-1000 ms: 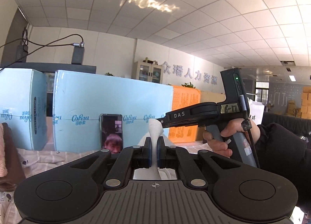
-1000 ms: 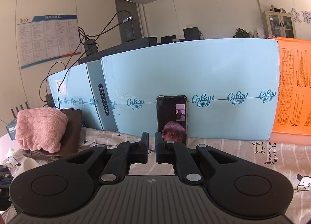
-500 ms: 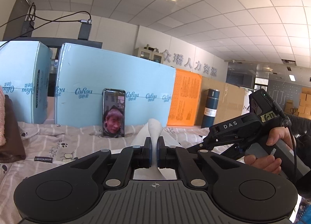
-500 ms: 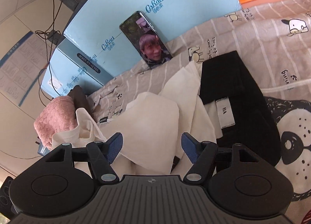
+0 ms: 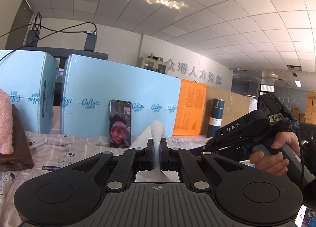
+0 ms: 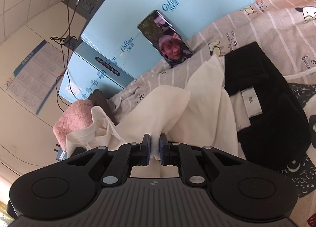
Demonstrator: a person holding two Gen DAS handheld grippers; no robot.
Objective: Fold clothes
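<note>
A cream-white garment (image 6: pixel 177 114) lies crumpled on the patterned grey bedsheet (image 6: pixel 272 21). My right gripper (image 6: pixel 155 148) is shut on a fold of it near its front edge. My left gripper (image 5: pixel 157 148) is shut on another part of the white garment (image 5: pixel 157 128), which sticks up between the jaws, held above the bed. The right gripper also shows in the left wrist view (image 5: pixel 243 130), held in a hand at the right. A black garment (image 6: pixel 272 120) with a white label lies beside the white one on its right.
A phone (image 5: pixel 120 124) leans against light-blue boxes (image 5: pixel 122 96) at the back of the bed. A pink knit and a brown garment (image 6: pixel 77 114) are stacked at the left. An orange sheet (image 5: pixel 189 108) and a dark flask (image 5: pixel 216 117) stand at the back right.
My right gripper has tipped down to the white garment and shut on a fold of it; half a second ago it was open above it. My left gripper stays shut on the cloth.
</note>
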